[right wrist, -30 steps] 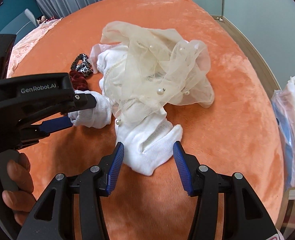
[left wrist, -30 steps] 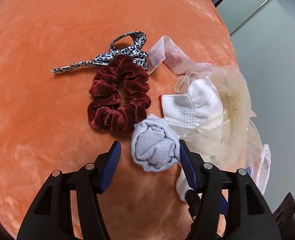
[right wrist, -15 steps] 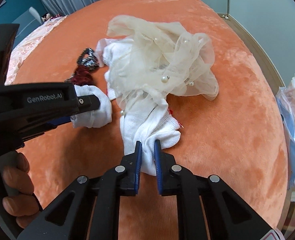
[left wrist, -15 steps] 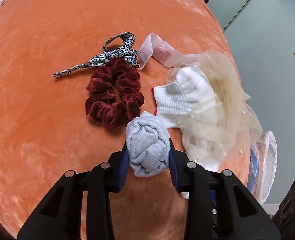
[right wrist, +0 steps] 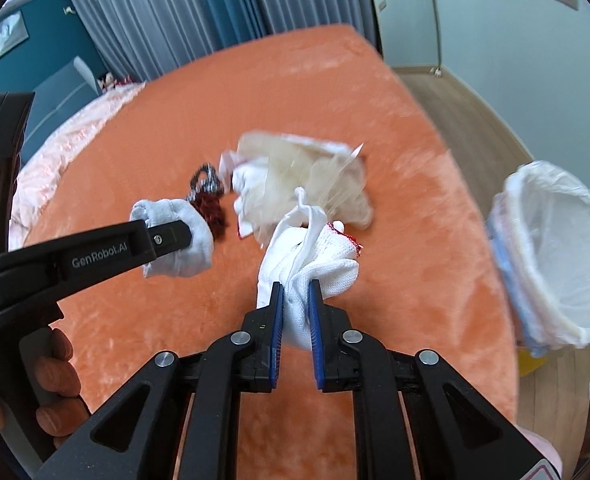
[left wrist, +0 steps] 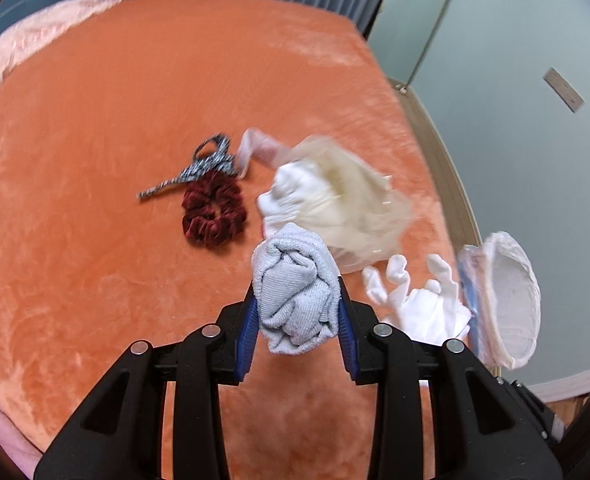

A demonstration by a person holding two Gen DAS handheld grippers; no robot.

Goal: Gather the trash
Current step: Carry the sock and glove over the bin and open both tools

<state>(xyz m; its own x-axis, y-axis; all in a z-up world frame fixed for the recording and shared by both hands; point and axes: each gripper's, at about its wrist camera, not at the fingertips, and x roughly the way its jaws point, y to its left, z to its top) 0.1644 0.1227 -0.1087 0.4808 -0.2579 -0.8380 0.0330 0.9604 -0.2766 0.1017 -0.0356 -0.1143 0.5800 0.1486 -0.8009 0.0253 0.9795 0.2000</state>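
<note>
A: What does the left gripper [left wrist: 297, 312] have?
B: Its blue pads are clamped on a rolled pale grey-blue knitted sock [left wrist: 293, 294], held above the orange plush bedspread [left wrist: 95, 240]. From the right wrist camera the same bundle [right wrist: 175, 240] sticks out past the black finger.

A: And the right gripper [right wrist: 295, 312]?
B: Closed on a white knitted work glove with a red cuff edge [right wrist: 311, 264], pinched between the pads and lifted off the bedspread [right wrist: 415, 240]. In the left view its white fingers [left wrist: 411, 300] splay just left of the bin.

A: Where is the bin?
B: A round bin lined with a white plastic bag [right wrist: 559, 256] stands beyond the bed's right edge, its mouth tipped towards the camera.

A: What lies on the bed?
B: A dark red velvet scrunchie [left wrist: 213, 216], touching a black-and-white patterned fabric tie [left wrist: 199, 168], and beside them a blurred heap of cream tulle and white cloth [left wrist: 335, 200].
</note>
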